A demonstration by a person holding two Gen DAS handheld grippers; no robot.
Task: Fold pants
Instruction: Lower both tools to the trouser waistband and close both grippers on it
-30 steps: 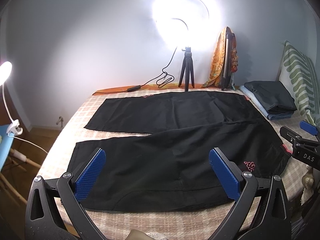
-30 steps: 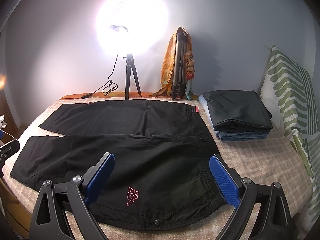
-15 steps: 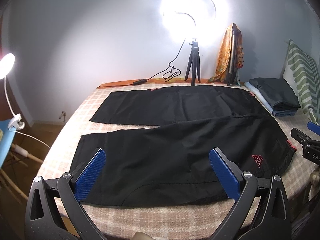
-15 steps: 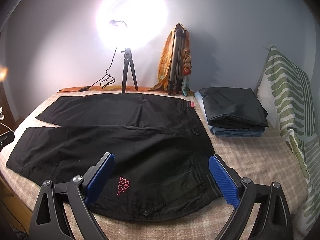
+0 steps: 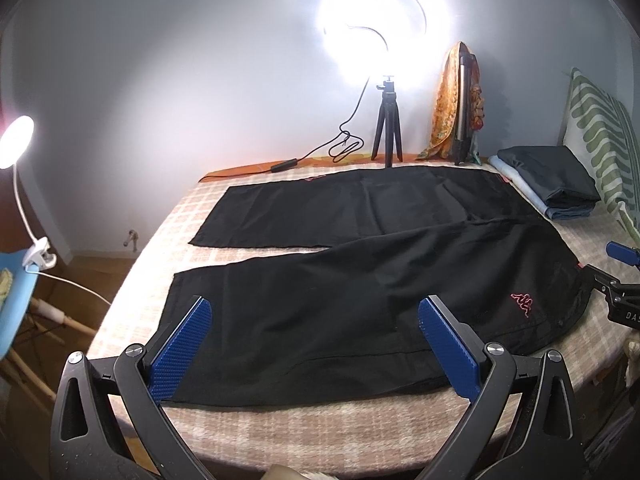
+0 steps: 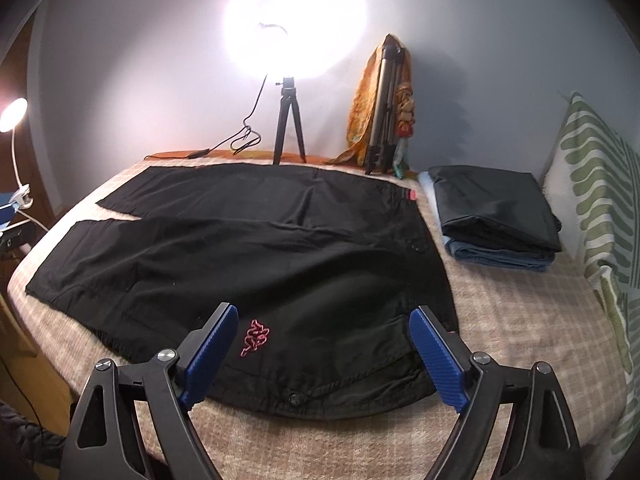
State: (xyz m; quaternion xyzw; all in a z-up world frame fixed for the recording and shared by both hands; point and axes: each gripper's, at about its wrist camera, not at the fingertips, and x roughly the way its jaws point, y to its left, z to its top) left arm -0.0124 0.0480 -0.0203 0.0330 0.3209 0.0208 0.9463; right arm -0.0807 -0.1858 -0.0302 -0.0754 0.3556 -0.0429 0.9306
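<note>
Black pants [image 5: 360,280] lie spread flat on the bed, legs pointing left and waistband to the right, with a pink logo [image 5: 522,303] near the waist. They also show in the right wrist view [image 6: 260,256]. My left gripper [image 5: 314,330] is open and empty, hovering over the near leg. My right gripper [image 6: 324,338] is open and empty, hovering over the near waist corner, beside the logo [image 6: 256,337]. The right gripper shows at the right edge of the left wrist view [image 5: 622,284].
The checked bed cover [image 6: 520,320] carries a stack of folded clothes [image 6: 496,216] at the back right. A striped pillow [image 6: 600,208] leans on the right. A ring light on a tripod [image 6: 289,120], a draped tripod [image 6: 384,108] and a clip lamp [image 5: 16,148] stand around.
Both grippers have pulled back and lowered toward the near bed edge. The right gripper has shifted so the logo and waist corner sit between its fingers. Both stay open.
</note>
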